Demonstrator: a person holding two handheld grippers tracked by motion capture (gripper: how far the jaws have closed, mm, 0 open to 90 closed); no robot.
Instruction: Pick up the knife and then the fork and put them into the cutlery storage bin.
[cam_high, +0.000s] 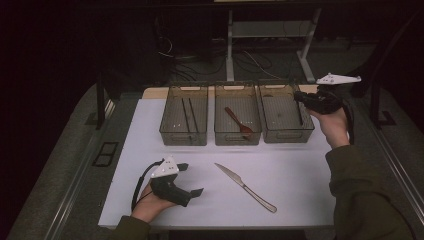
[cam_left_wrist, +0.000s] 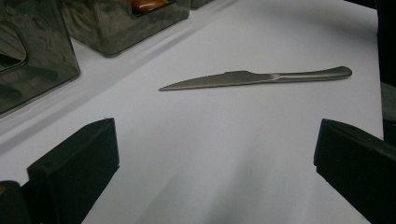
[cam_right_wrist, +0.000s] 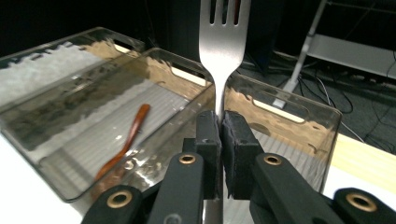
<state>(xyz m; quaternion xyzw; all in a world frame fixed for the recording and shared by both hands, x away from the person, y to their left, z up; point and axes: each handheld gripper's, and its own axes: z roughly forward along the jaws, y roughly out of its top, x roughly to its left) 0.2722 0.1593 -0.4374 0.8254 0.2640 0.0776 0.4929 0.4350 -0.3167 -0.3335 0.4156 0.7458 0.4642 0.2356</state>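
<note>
While the room is dark, much stays hard to read; entries follow.

Hidden/cut off: fork tine tips run off the top edge of the right gripper view; its handle drops out of sight behind the black jaws. From the high view the fork itself cannot be made out against the dark gripper.
Right tongs: clamped on the fork's neck, pads pressed from both sides, fork upright, held above the right bin.
Left tongs: jaws stand wide apart with nothing between them, resting low over the bench near its front left.
Knife: lies flat on the white sheet, diagonal, ahead of the left tongs and well apart from them; blade tip points toward the bins.
Left bin: dark thin sticks inside, kind unclear.
Middle bin: brown wooden spoon lies inside.
Right bin contents: one dark thin line along its right wall; cannot tell what it is.
Bench: white sheet over a wood top, a wood strip bare behind the bins; three smoky clear bins in a row at the far side.
Room: very dim; grey floor, cables and white frame legs behind the bench.
Person: olive sleeve on the right arm.
</note>
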